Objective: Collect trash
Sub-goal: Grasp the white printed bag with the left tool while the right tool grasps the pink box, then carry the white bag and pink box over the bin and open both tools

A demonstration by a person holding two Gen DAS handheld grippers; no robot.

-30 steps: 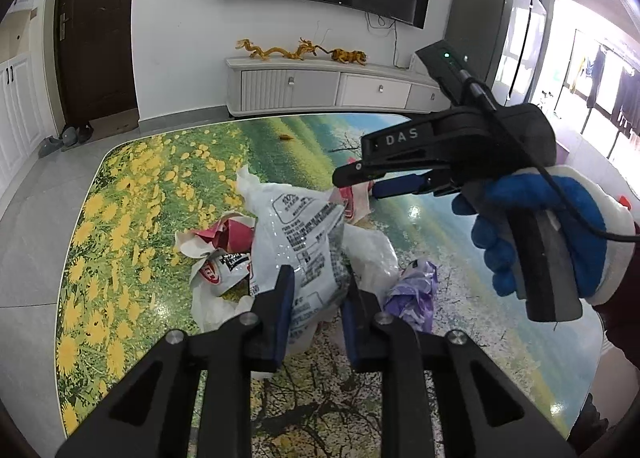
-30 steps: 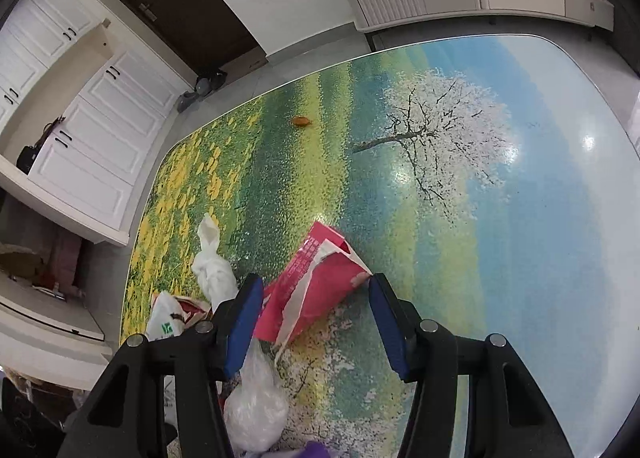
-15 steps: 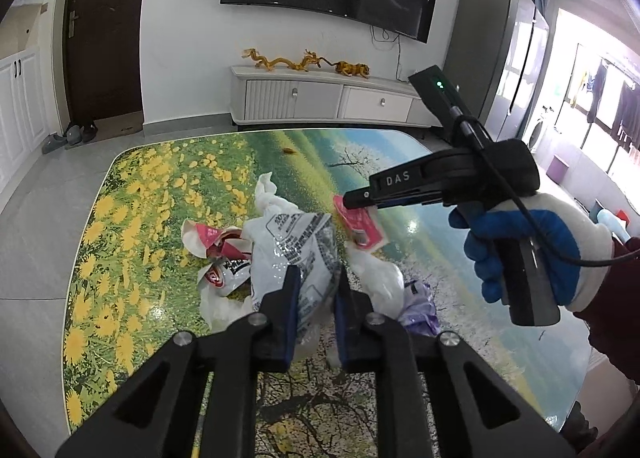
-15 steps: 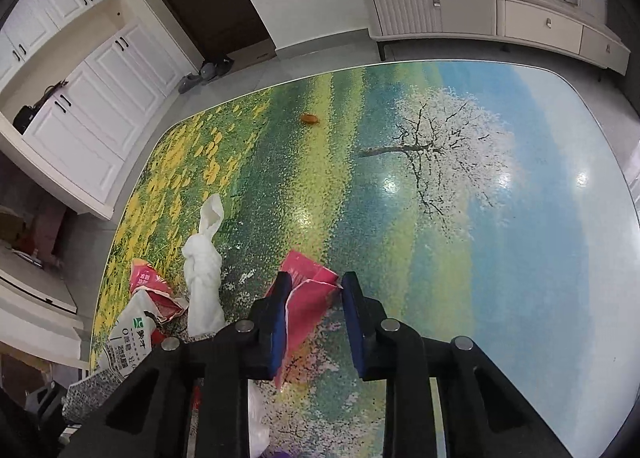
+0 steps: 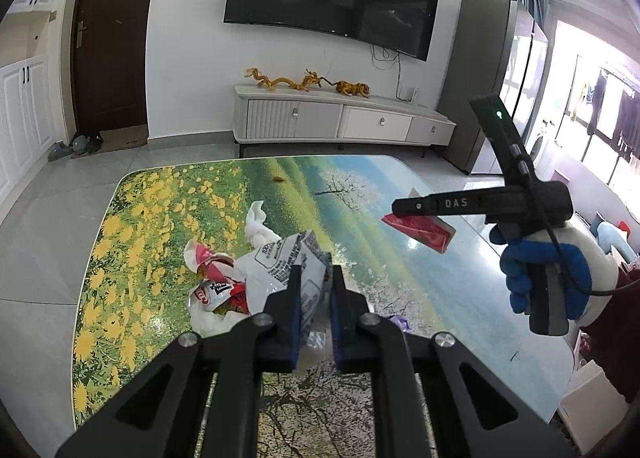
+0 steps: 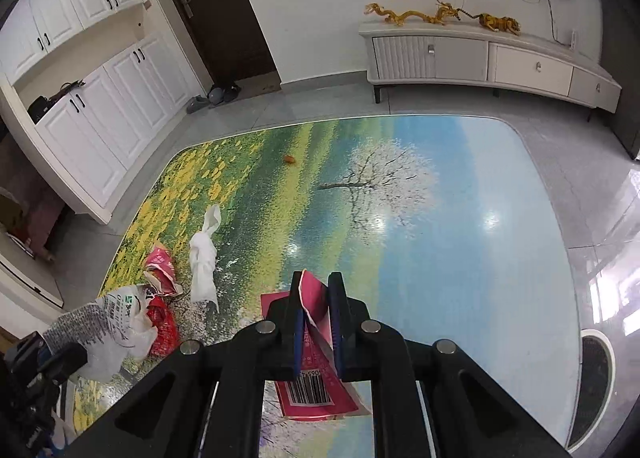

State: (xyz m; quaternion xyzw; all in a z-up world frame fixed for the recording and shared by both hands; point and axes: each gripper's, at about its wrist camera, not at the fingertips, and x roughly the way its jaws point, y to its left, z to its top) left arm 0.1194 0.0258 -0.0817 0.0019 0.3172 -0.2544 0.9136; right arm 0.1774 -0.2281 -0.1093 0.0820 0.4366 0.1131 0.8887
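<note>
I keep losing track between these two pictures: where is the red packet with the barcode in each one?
Left wrist view: the red packet hangs at right, pinched in the right gripper, above the table.
Right wrist view: the packet sits bottom centre, between the fingers.
Shared landmark: the crumpled white tissue on the yellow-flower side.

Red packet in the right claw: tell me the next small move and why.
Probably carry both pieces off the table together toward wherever trash goes; no bin is in view. The right claw is shut on the red packet, already clear of the table, and the left claw is pinching the white printed bag. The white tissue and red wrappers remain for later.
</note>
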